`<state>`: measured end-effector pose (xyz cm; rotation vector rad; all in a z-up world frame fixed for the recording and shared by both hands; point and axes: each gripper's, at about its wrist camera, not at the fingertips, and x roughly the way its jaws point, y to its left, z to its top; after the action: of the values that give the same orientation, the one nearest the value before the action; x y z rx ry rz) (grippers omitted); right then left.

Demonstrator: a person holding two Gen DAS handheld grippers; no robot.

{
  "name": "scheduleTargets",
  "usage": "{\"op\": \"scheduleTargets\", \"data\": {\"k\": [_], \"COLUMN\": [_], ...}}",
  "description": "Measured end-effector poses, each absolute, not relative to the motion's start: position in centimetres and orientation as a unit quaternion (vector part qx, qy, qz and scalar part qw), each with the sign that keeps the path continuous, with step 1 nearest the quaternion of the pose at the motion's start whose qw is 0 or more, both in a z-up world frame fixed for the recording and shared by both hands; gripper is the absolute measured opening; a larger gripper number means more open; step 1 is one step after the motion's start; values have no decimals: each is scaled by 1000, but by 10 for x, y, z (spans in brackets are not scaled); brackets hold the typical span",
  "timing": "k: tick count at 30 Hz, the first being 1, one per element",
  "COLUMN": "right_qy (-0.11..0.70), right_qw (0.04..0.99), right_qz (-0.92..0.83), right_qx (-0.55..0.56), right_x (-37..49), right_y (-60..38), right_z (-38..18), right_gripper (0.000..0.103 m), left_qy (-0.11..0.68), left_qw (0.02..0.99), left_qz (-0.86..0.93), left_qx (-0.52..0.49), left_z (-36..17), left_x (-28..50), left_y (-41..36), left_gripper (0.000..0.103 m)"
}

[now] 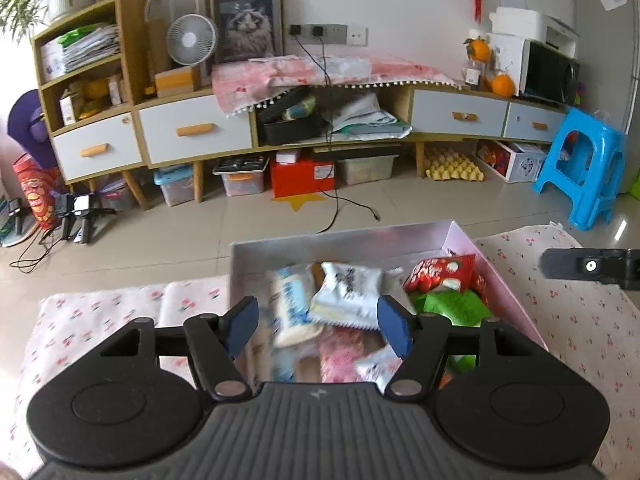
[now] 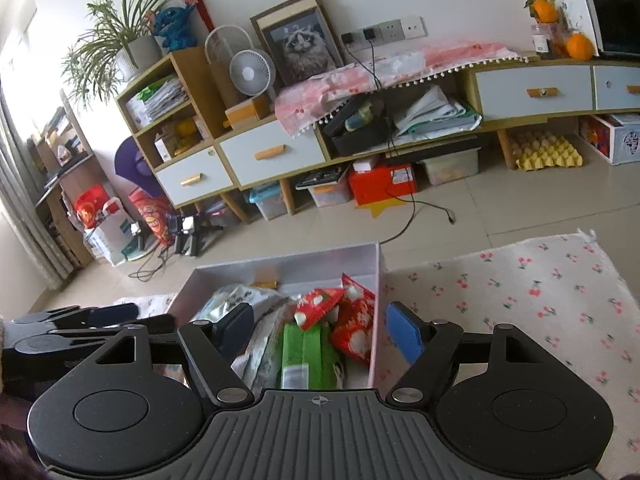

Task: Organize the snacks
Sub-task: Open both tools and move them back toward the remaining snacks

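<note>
A pale pink box sits on the cherry-print cloth and holds several snack packets: white-and-blue ones, a white one, red ones and green ones. My left gripper is open and empty, its blue pads just above the packets. My right gripper is open and empty over the box's right part, above the green and red packets. The right gripper's tip shows at the left wrist view's right edge.
The cherry-print cloth covers the table on both sides of the box. Beyond the table edge lie a tiled floor, a long low cabinet with drawers, storage boxes beneath it, a blue plastic stool and a cable on the floor.
</note>
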<state>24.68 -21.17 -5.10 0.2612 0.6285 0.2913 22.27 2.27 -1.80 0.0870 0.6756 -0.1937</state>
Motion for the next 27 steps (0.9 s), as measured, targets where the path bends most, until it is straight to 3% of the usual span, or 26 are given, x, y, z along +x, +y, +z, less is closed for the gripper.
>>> {"op": "scheduleTargets", "data": {"k": [15,27], "right_qy": [328,342], "right_qw": [926,911], "right_qz": [143,173], "right_qx": [117,151], "right_x": [177,128], "right_y": [-232,-255], "right_z": [-35,-54], "right_gripper": [75,75], "left_qy": [331,357], "left_qw": [938,922], "left_qz": [-97,-137], "left_qx": [36,57], "left_z": [-10,-39], "left_x": [140,74], "left_y": [49,56], "left_gripper": [67,68]}}
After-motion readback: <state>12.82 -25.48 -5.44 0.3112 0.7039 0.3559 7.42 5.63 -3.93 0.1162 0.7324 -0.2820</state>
